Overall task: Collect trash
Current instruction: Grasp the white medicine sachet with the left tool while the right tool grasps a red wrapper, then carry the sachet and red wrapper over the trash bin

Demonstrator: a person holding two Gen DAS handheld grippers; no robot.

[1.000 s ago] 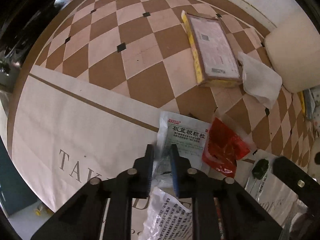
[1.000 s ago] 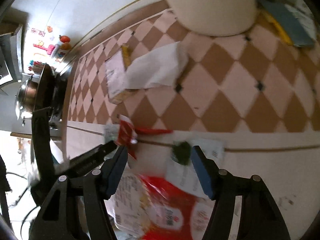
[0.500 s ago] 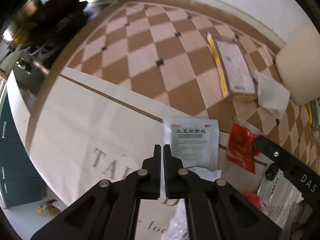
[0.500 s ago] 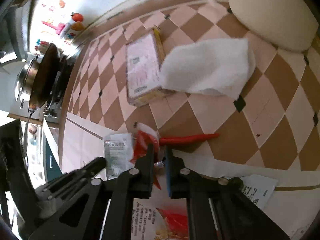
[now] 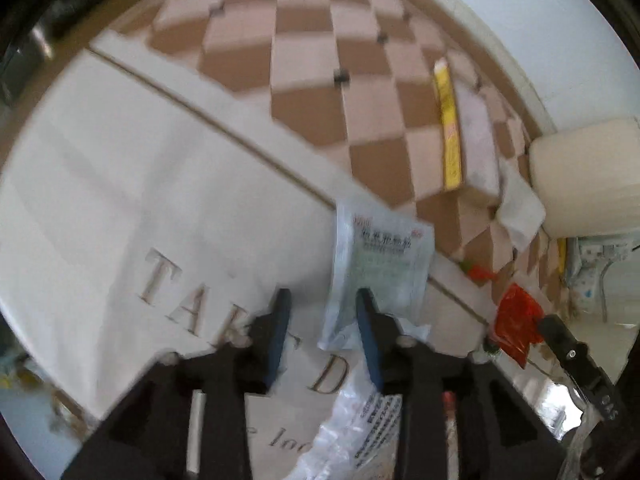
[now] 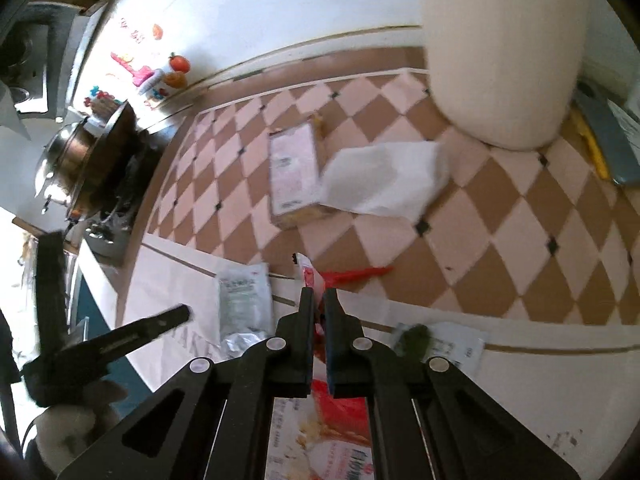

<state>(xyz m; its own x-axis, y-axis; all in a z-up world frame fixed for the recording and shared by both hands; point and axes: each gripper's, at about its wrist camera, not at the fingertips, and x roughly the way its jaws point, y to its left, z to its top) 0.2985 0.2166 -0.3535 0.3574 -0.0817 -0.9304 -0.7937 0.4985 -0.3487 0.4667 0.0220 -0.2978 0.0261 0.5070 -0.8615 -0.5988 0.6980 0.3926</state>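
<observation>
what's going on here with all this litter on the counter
A person is picking up trash with two handheld tongs. The right tongs are shut on a red wrapper. The left tongs, just opening, hold nothing; a white sachet lies by them on a white paper bag. A tissue and a flat box lie on the tiles.

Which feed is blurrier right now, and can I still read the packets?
Left wrist view: heavy motion smear; white sachet print unreadable, bag lettering soft. Right wrist view: sharper near the right tool pinching the red wrapper; napkin smeared; strong glare top left.
</observation>
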